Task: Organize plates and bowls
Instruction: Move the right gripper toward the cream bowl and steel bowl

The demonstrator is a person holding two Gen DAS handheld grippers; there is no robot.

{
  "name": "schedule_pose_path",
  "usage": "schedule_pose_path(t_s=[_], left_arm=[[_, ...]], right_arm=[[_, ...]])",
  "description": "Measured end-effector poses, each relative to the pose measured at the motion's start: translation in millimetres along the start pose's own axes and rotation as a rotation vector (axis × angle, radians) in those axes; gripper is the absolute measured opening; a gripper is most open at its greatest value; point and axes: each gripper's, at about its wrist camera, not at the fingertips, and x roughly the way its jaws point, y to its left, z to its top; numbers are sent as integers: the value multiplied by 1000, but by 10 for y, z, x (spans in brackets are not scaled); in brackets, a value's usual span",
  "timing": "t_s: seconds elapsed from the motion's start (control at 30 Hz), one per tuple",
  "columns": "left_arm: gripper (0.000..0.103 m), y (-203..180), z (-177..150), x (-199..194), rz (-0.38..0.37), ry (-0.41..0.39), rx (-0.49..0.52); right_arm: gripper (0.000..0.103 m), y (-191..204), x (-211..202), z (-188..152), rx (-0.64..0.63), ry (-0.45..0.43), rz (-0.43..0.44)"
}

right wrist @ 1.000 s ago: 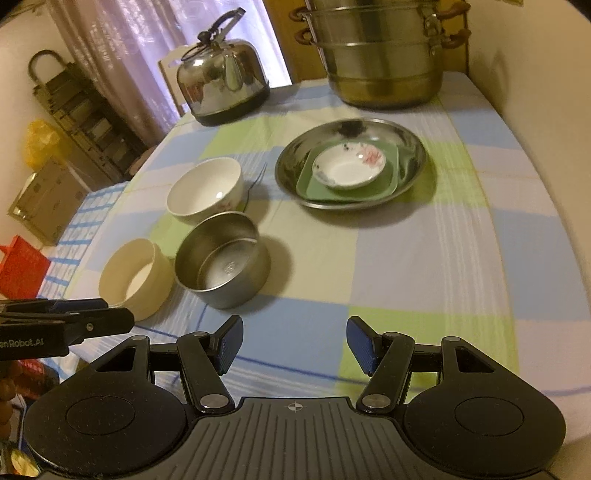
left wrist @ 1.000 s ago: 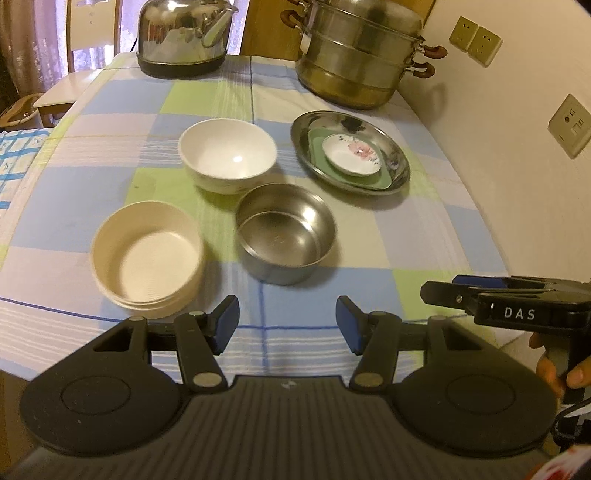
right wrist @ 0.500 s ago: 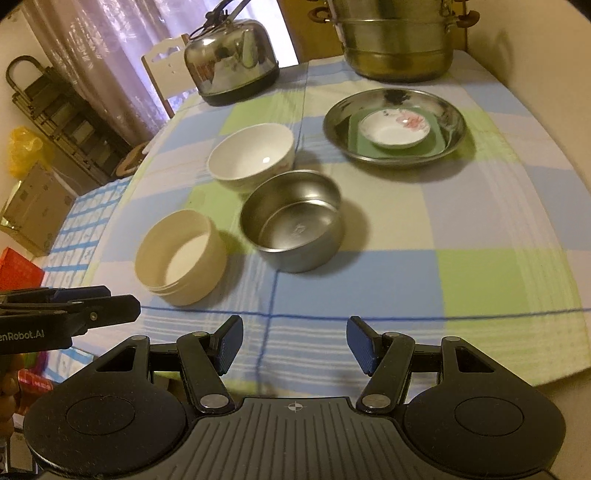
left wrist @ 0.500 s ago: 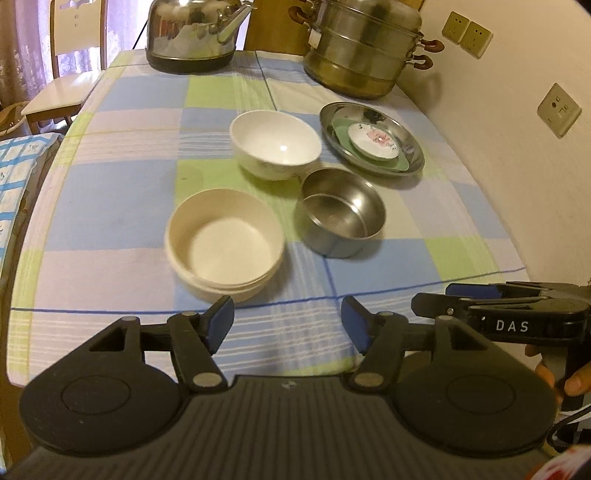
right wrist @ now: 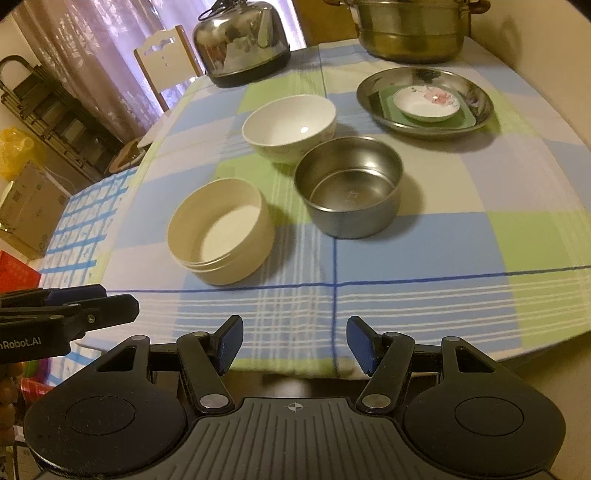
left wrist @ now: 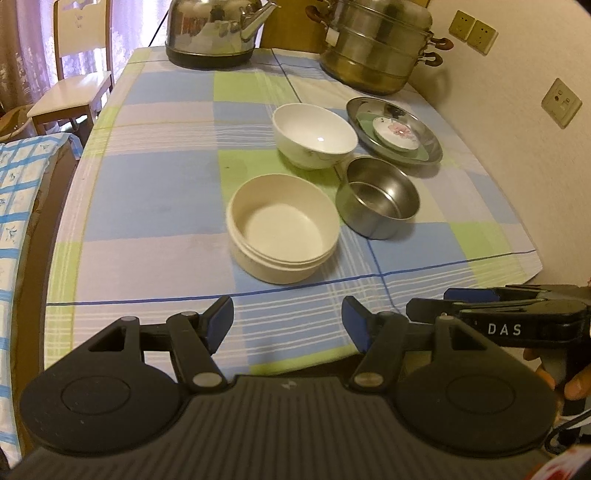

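A cream bowl, a steel bowl and a white bowl stand close together on the checked tablecloth. Behind them a steel plate holds a green square plate and a small flowered dish. My left gripper is open and empty over the table's near edge. My right gripper is open and empty, also at the near edge, right of the left one.
A steel kettle and a stacked steamer pot stand at the far end. A wall with sockets runs along the right. A chair and a blue-checked surface are at the left.
Both grippers have drawn back toward the near edge and shifted left, so the bowls look smaller and farther right. Both stay open. No dish has moved.
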Motion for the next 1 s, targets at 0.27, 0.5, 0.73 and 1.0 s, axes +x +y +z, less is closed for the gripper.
schedule_pose_path(t_s=[0.27,0.5,0.73,1.0], left_arm=[[61,115,54,113,29,30,-29],[61,186,184,262,67,26,-72],[61,214,339,444,77,26,-114],[60,219,499,650,101,20,-109]], right_arm=[[62,108,138,74,-5,8,2],[62,152,324,233,-44,23,18],[62,149,516,465,-53,38,47],[62,208,702,624,-88,30,58]])
